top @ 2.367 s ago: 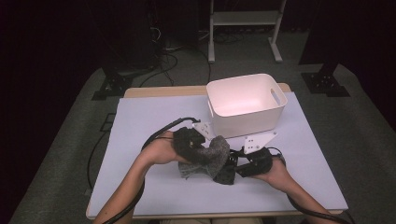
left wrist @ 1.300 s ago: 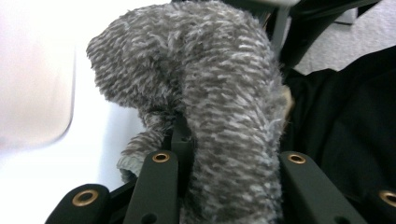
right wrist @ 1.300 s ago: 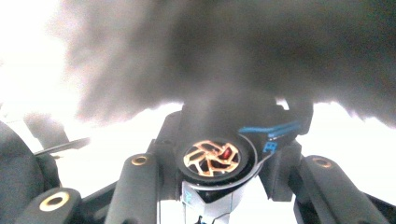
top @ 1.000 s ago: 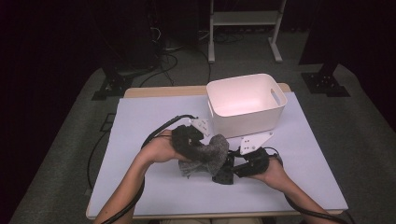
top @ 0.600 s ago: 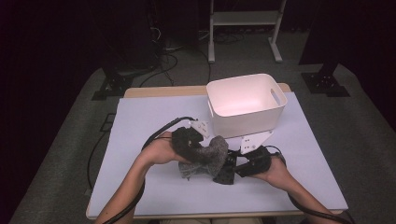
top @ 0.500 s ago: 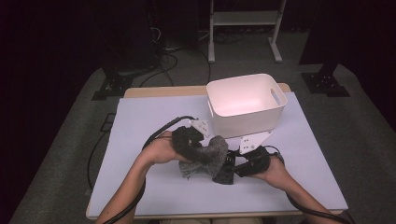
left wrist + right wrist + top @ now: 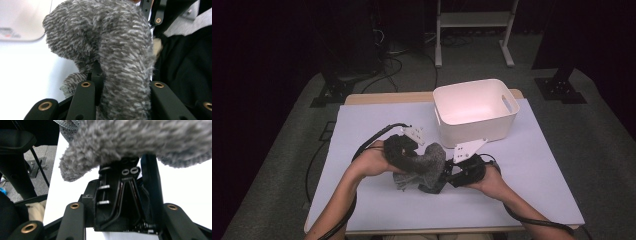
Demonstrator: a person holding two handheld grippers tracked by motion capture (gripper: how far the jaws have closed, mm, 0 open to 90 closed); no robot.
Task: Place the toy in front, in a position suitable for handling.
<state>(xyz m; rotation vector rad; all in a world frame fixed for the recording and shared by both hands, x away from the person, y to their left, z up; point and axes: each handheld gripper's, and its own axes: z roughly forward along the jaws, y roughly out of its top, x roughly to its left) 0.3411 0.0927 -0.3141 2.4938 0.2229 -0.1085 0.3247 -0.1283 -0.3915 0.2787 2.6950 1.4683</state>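
Note:
A grey fuzzy sock (image 7: 429, 162) hangs bunched between my two grippers over the near middle of the table. My left gripper (image 7: 414, 161) comes in from the left and is shut on the sock (image 7: 120, 45), whose fabric is pinched between its jaws and drapes over them. My right gripper (image 7: 435, 186) comes in from the right at the sock's lower edge. In the right gripper view its jaws stand partly closed and run up into the sock (image 7: 140, 140), which covers the tips. A black part of the other gripper shows just behind them.
A white plastic bin (image 7: 477, 131) with cut-out handles stands at the back right, just beyond the grippers. A pale cover lies over the table (image 7: 537, 175). Black cables trail from both grippers toward the near edge. Dark floor with stands surrounds the table.
My right hand has slid left toward the left gripper, and the sock has bunched up higher between them. The left hand has stayed in place.

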